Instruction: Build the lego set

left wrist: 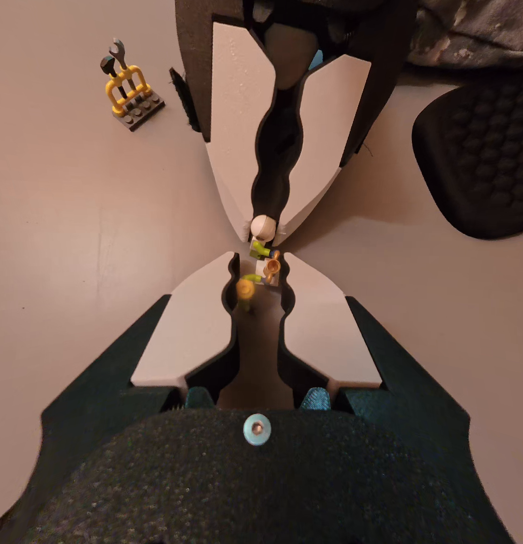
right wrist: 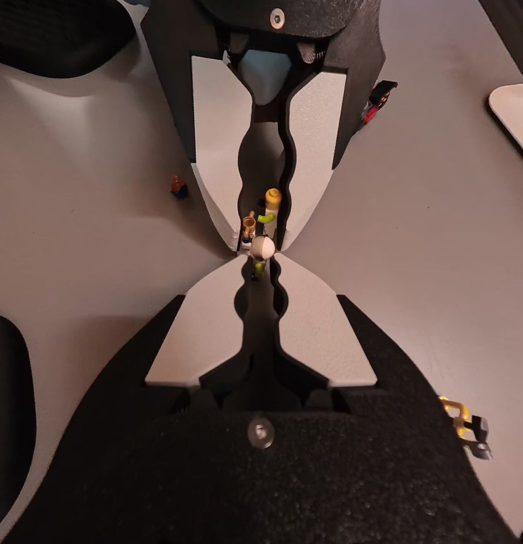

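Note:
My two grippers meet tip to tip over a pale table. My left gripper [left wrist: 260, 257] is shut on a minifigure with a bare yellow head [left wrist: 244, 290], a white torso and lime arms. A gold cup [left wrist: 272, 266] sits at its hand. My right gripper [right wrist: 258, 259] is shut on a second minifigure with a white helmet [right wrist: 263, 246] and lime arms. The two figures nearly touch. In the right wrist view the left gripper [right wrist: 259, 239] comes from the top with the bare-headed figure [right wrist: 272, 206] and cup [right wrist: 249, 223]. In the left wrist view the right gripper [left wrist: 264, 238] holds the helmeted figure [left wrist: 263, 228].
A yellow rack on a dark grey plate with a hammer and a wrench [left wrist: 130, 88] stands at the far left; it also shows in the right wrist view [right wrist: 466, 424]. A red and black piece [right wrist: 375, 103] and a small red-brown and blue piece [right wrist: 179, 187] lie on the table. Black mesh pads [left wrist: 484, 159] flank the area. The tips of both grippers are at nearly the same place.

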`<action>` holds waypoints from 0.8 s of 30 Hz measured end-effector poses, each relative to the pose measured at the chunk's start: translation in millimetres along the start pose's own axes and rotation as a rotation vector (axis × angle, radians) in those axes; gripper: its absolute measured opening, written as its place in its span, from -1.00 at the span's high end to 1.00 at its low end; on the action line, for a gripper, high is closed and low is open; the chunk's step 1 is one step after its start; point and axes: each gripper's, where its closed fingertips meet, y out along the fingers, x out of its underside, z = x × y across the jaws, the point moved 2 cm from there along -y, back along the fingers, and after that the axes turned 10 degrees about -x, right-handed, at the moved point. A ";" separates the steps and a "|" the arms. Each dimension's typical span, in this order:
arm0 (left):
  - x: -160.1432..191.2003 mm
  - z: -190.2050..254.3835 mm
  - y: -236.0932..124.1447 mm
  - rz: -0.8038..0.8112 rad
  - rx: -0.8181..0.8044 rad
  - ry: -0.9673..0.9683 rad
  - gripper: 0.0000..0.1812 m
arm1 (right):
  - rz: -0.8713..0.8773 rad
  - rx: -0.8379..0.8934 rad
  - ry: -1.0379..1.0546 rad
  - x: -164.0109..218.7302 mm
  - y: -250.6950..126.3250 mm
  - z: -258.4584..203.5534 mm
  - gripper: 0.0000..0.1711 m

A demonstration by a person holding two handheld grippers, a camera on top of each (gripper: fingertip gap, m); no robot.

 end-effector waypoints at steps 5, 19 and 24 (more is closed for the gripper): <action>0.2 3.2 0.3 0.006 0.013 -0.005 0.74 | -0.001 0.006 -0.013 0.0 0.0 0.3 0.90; 4.2 3.0 -0.8 -0.025 0.006 -0.002 0.69 | -0.002 -0.003 -0.016 0.6 -0.4 -1.0 0.90; 9.2 0.6 -4.8 -0.027 -0.011 -0.023 0.74 | -0.002 -0.001 -0.011 0.8 -0.5 -0.6 0.90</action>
